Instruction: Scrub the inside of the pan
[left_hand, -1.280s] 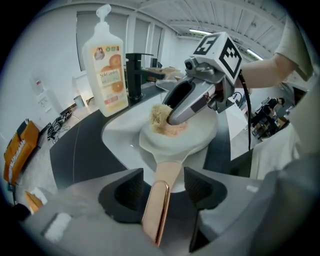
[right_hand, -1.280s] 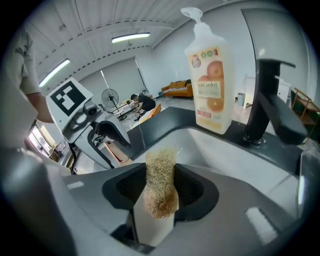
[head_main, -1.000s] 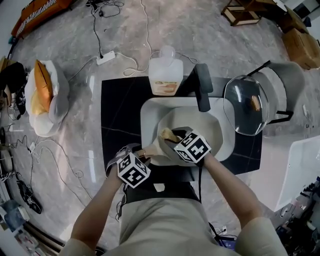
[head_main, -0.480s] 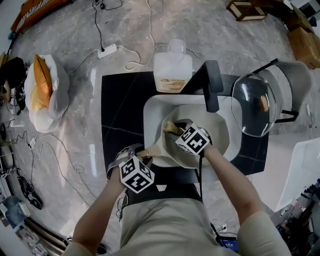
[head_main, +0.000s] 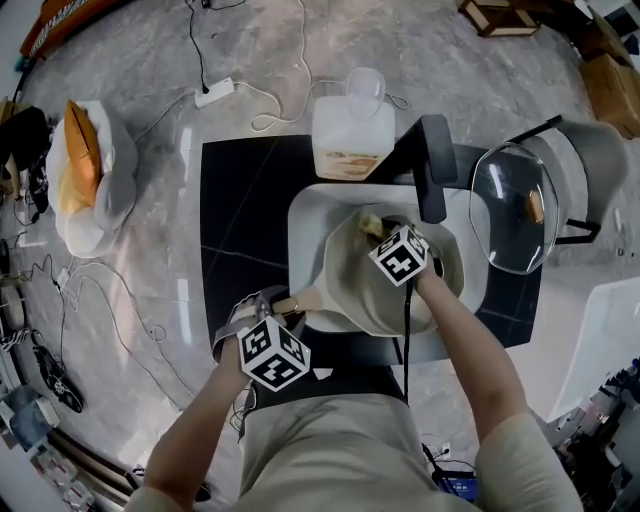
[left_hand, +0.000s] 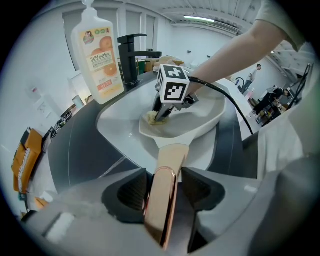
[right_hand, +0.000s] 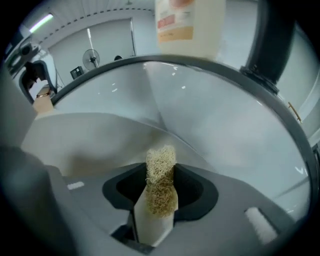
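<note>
Scrubbing in progress, incomplete: handle (left_hand: 167, 165) clamped in just-closing left gripper (left_hand: 164, 189) at pan's (head_main: 370, 295) 7 o'clock; scourer (right_hand: 161, 172) pinched in right gripper (right_hand: 161, 195), at 12 o'clock wall

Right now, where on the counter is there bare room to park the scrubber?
Bare black counter left of the sink and soap bottle. Crowded: the pan fills the sink under the faucet, and the glass lid sits at the right side.

A lab-like test room: a freestanding sink counter (head_main: 240, 220) stands on a marble floor (head_main: 130, 200) strewn with cables (head_main: 192, 50) and a power strip (head_main: 214, 95).
</note>
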